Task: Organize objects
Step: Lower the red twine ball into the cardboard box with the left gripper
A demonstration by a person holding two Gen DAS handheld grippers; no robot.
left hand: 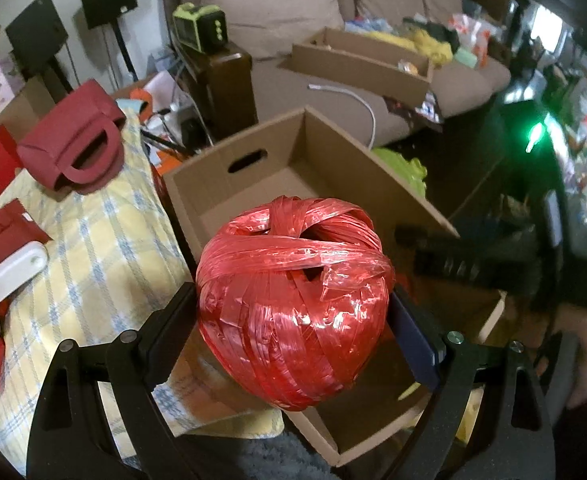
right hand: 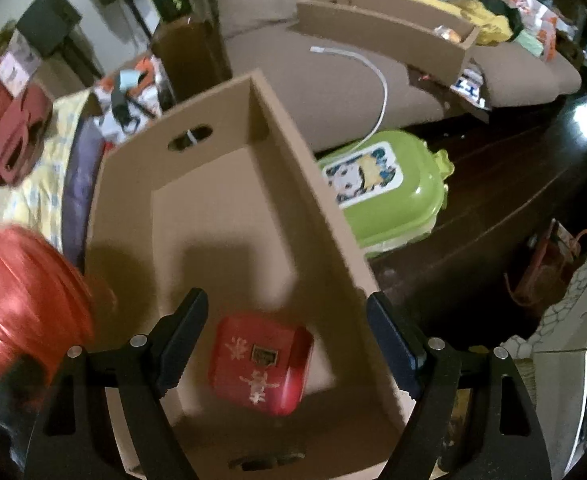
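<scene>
My left gripper (left hand: pixel 293 312) is shut on a big ball of red plastic twine (left hand: pixel 293 300) and holds it above the near left edge of an open cardboard box (left hand: pixel 277 152). The ball also shows, blurred, at the left of the right wrist view (right hand: pixel 17 300). My right gripper (right hand: pixel 287 322) is open and empty above the same box (right hand: pixel 293 168). A small red tin (right hand: pixel 261 364) with a pale pattern lies on the box floor below its fingers. The right gripper shows as a dark shape in the left wrist view (left hand: pixel 493 268).
A dark red handbag (left hand: pixel 73 140) lies on a yellow checked cloth (left hand: pixel 93 240) left of the box. A green plastic case (right hand: pixel 389 184) sits on the dark floor to the right. A sofa (left hand: pixel 277 4) with a second cardboard box (left hand: pixel 365 64) stands behind.
</scene>
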